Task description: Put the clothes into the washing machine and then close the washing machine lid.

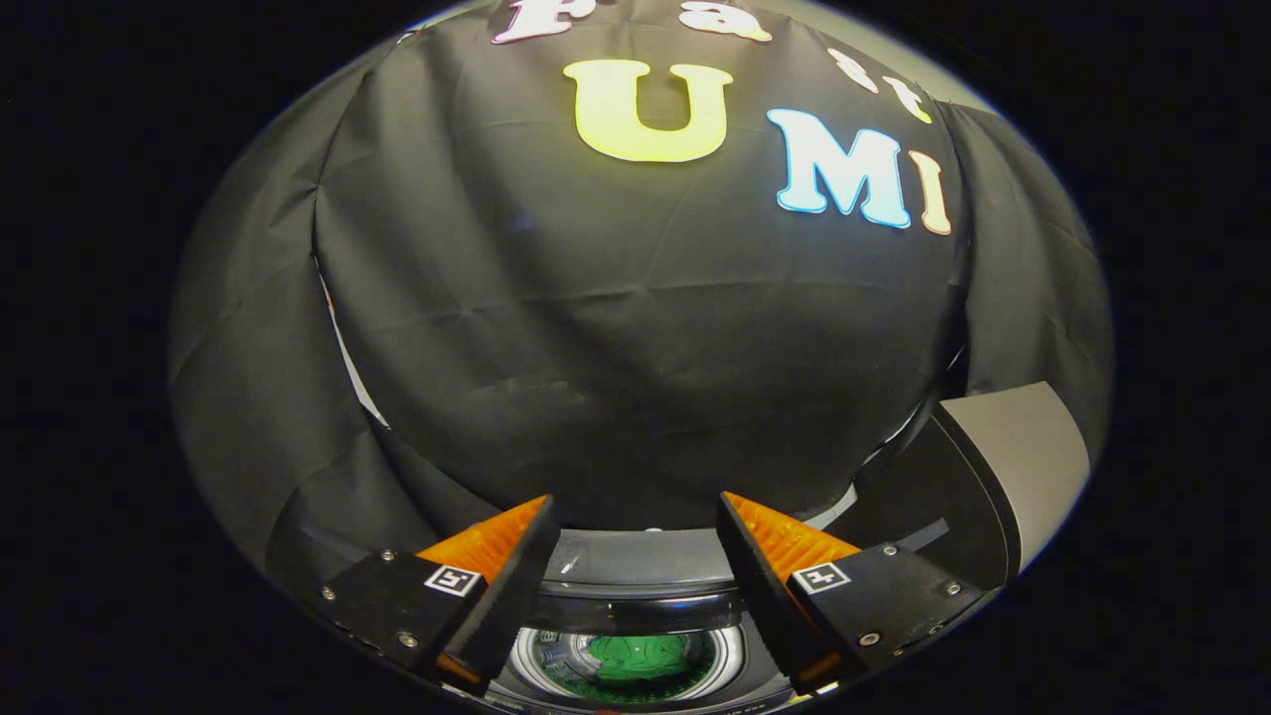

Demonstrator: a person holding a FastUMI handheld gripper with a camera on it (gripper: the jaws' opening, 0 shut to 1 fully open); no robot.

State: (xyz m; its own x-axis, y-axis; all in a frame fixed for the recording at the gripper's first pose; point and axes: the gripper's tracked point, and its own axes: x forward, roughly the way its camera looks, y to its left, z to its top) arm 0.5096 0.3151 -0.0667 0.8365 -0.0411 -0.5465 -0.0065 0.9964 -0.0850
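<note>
My gripper is open, its two fingers spread wide with nothing between them. It hangs above the washing machine, whose dark top shows just below and between the fingers. Down inside the round drum lies a green piece of clothing. The machine's lid stands raised to the right of the right finger, tilted upright beside the opening.
The booth's black cloth wall hangs close behind the machine and fills the space ahead of the fingers. A pale strip of wall shows at the cloth's left seam.
</note>
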